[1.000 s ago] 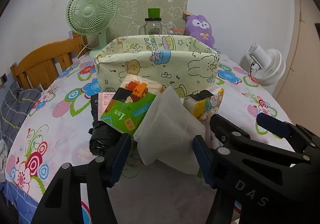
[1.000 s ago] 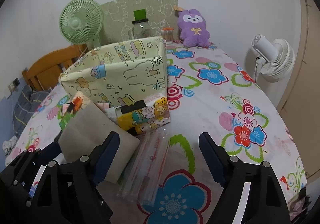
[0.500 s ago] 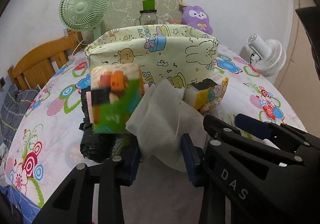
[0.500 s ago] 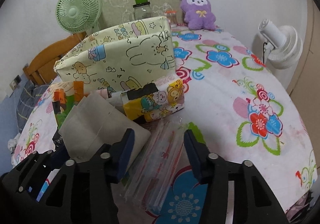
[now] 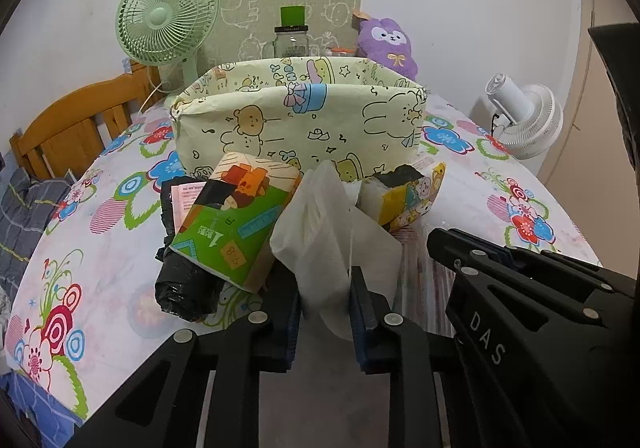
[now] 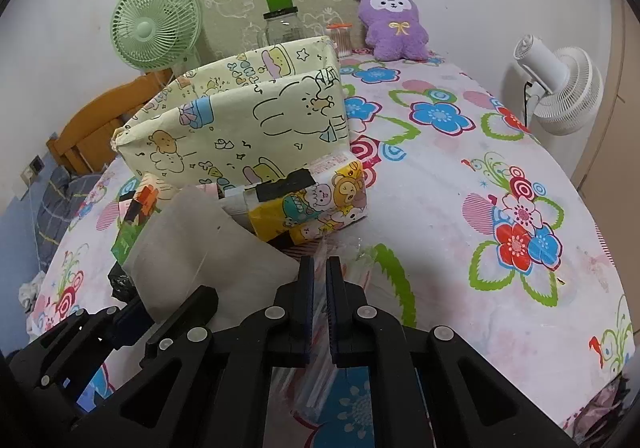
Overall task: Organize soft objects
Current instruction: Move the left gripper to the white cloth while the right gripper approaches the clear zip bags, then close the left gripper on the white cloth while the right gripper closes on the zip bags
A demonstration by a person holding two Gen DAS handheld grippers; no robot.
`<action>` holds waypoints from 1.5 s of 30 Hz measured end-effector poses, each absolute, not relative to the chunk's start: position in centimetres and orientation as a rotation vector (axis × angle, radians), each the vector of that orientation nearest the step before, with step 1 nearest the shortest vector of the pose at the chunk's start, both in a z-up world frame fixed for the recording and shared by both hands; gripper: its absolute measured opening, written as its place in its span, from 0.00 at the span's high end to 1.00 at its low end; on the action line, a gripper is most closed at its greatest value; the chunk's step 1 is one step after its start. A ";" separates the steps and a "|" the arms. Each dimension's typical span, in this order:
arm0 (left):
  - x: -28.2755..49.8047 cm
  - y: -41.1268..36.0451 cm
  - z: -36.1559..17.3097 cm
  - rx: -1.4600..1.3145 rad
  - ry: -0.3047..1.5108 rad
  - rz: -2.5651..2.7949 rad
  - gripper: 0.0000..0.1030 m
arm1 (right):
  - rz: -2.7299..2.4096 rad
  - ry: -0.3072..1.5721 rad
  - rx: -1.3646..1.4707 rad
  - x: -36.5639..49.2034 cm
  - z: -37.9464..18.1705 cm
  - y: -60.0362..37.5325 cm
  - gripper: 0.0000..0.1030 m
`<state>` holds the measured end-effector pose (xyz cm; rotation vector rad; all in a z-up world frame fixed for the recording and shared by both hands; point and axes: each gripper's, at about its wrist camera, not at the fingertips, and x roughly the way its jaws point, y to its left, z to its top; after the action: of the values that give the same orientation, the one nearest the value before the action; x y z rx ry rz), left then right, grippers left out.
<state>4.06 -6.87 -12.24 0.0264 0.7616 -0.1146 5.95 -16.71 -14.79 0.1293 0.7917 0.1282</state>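
The lower part of the black bag roll (image 5: 182,288) is hidden behind the green tissue pack (image 5: 236,220), and the clear packet (image 6: 320,380) is largely covered by the right gripper (image 6: 319,308).

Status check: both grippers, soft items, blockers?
Left gripper shut on white cloth. Right gripper shut on clear packet. Fabric bin ahead, tissue packs in between.

Over the last second the left tool (image 5: 324,312) closed from wide open until its fingers pinched the lower part of the white tissue pack (image 5: 328,240), which bunched and rose between them. The green tissue pack (image 5: 236,216), to that tool's left, tipped up and settled at a slant. The right tool (image 6: 318,288) closed on the clear plastic packet (image 6: 320,388) beneath it.
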 end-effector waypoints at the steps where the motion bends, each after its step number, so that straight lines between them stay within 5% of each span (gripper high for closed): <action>1: 4.0 -6.8 -12.2 0.028 0.759 -0.114 0.81 | 0.128 0.789 0.128 5.9 -14.7 -16.7 0.92; 11: 3.5 -7.2 -12.2 0.048 0.749 -0.104 0.82 | 0.099 0.795 0.103 5.5 -14.6 -17.1 0.85; 13: 3.5 -7.3 -12.2 0.054 0.747 -0.102 0.82 | 0.090 0.798 0.099 5.5 -14.7 -17.2 0.76; 15: 3.4 -7.3 -12.2 0.056 0.746 -0.101 0.82 | 0.086 0.789 0.093 5.4 -14.7 -17.2 0.45; 17: 3.4 -7.4 -12.3 0.057 0.747 -0.103 0.82 | 0.087 0.774 0.081 5.2 -14.6 -17.1 0.37; 25: 3.8 -6.8 -12.9 0.055 0.771 -0.106 0.82 | 0.134 0.865 0.170 6.4 -16.1 -17.0 0.42; 28: 3.9 -6.8 -13.0 0.057 0.772 -0.110 0.82 | 0.131 0.883 0.194 6.8 -16.5 -16.9 0.65; 30: 3.9 -6.9 -13.0 0.058 0.770 -0.111 0.83 | 0.130 0.886 0.193 6.9 -16.5 -16.9 0.69; 45: 2.8 -6.8 -10.6 0.046 0.709 -0.126 0.86 | 0.114 0.812 0.159 5.3 -13.7 -16.8 0.79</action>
<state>2.78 -6.81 -10.59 0.0461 0.7088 -0.1257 5.26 -16.77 -13.66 0.1593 0.8117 0.1141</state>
